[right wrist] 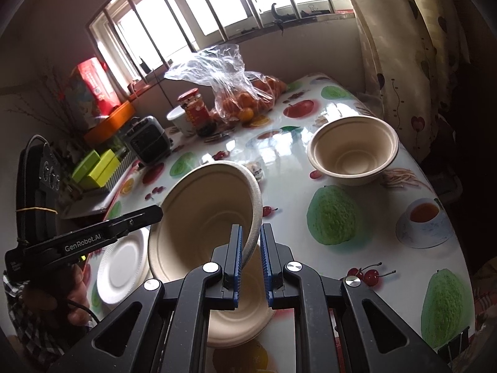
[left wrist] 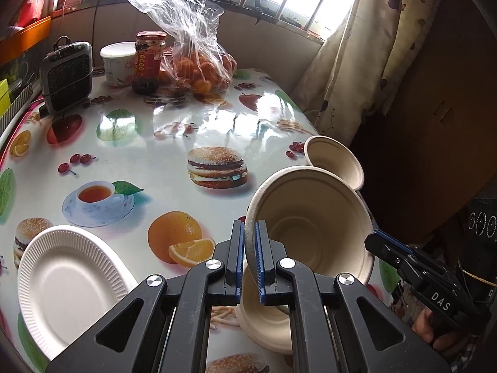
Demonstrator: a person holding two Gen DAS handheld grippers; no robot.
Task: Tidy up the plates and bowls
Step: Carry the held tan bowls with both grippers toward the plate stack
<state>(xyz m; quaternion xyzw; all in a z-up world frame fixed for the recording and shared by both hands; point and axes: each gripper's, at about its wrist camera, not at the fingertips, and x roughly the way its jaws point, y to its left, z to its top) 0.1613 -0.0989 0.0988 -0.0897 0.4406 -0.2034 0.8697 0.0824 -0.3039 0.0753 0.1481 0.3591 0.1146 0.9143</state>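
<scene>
A table (left wrist: 174,130) covered with a glossy cloth printed with fruit, burgers and teacups carries everything. At its far edge stand a small grey heater (left wrist: 66,76), a white tub (left wrist: 118,63), a red-lidded jar (left wrist: 149,62) and a clear bag of oranges (left wrist: 198,62). A white paper plate (left wrist: 68,283) lies near the front, and a beige bowl (right wrist: 352,150) sits apart on the right side.
</scene>
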